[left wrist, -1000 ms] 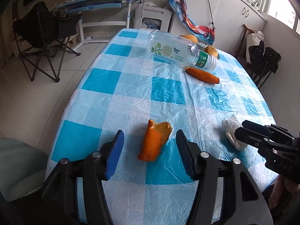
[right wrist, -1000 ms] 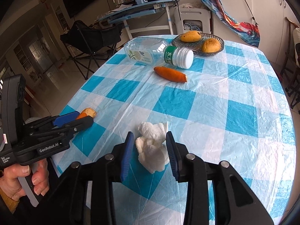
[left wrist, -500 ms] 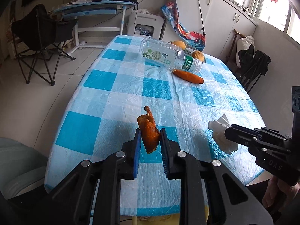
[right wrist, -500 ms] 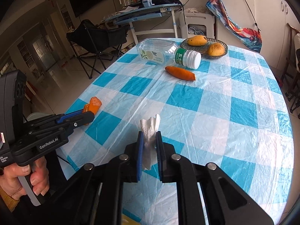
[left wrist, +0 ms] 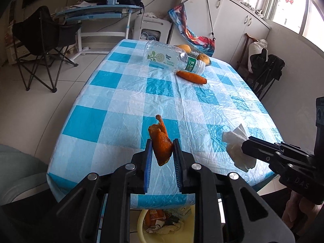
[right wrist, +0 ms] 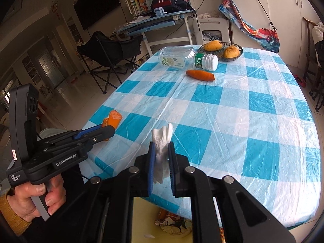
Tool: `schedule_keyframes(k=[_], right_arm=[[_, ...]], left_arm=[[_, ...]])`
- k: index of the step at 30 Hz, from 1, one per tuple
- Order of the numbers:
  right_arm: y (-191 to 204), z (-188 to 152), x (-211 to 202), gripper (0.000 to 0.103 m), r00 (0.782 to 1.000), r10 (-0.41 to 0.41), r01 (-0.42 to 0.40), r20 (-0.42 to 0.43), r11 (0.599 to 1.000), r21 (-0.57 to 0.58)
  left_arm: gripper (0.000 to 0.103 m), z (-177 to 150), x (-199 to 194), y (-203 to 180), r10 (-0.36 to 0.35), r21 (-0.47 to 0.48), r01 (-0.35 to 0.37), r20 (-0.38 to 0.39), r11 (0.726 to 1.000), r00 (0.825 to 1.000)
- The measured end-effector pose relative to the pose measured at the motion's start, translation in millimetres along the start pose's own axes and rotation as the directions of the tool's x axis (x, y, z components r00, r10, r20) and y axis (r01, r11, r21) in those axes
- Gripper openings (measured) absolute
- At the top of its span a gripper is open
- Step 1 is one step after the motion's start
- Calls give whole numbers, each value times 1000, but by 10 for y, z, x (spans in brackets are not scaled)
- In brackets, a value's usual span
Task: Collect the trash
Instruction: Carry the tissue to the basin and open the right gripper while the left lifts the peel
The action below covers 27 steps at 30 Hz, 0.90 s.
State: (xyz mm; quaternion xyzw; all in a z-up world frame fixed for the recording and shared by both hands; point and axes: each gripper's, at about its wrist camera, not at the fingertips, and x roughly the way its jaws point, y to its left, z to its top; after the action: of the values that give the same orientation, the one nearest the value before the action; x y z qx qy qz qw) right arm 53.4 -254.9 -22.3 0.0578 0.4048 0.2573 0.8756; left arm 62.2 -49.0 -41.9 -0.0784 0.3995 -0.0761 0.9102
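We hold two pieces of trash at once, both lifted clear of the bench (left wrist: 129, 109). Our left tool (left wrist: 162, 151) is clamped on the orange peel (left wrist: 161, 141), which sticks up between its blue pads over the near edge of the checked cloth. Our right tool (right wrist: 161, 155) is closed tight on the crumpled white tissue (right wrist: 162, 141), also held above the near edge.

Below the bench edge a yellow bin (left wrist: 141, 222) shows between the tool arms, with scraps and wrappers already inside, so we judge that some trash has gone in and these two pieces are on their way there. Dropping them is the step not yet done.

Left on the bench, well apart from us at the far end, are a clear plastic bottle (right wrist: 176, 57) lying on its side, a carrot (right wrist: 200, 75) just beside its cap, and a dark bowl (right wrist: 238, 49) with two pieces of fruit. The bottle may count as trash and would then remain to be collected; the carrot and fruit we cannot tell.

As for writing, the side of our left tool reads "GenRobot.AI" in the right wrist view, with small print beneath that seems to say "Data Acquisition System". Our right tool shows "DAS" in the left wrist view. The bottle's green neck label carries Chinese characters, and its body label shows a plant and bird design; the finer text is too small to read.
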Motion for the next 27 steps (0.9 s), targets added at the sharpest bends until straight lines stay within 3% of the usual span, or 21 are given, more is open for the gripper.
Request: schedule_keyframes(k=[8, 27], right_arm=[[-40, -5, -163, 14, 997, -1, -1, 76, 999, 32], [216, -257, -303, 14, 997, 58, -58, 58, 998, -2]], left_arm=[[19, -32, -39, 31, -1, -18, 1, 14, 1000, 1000], [19, -42, -21, -23, -5, 1, 5, 20, 1000, 1000]])
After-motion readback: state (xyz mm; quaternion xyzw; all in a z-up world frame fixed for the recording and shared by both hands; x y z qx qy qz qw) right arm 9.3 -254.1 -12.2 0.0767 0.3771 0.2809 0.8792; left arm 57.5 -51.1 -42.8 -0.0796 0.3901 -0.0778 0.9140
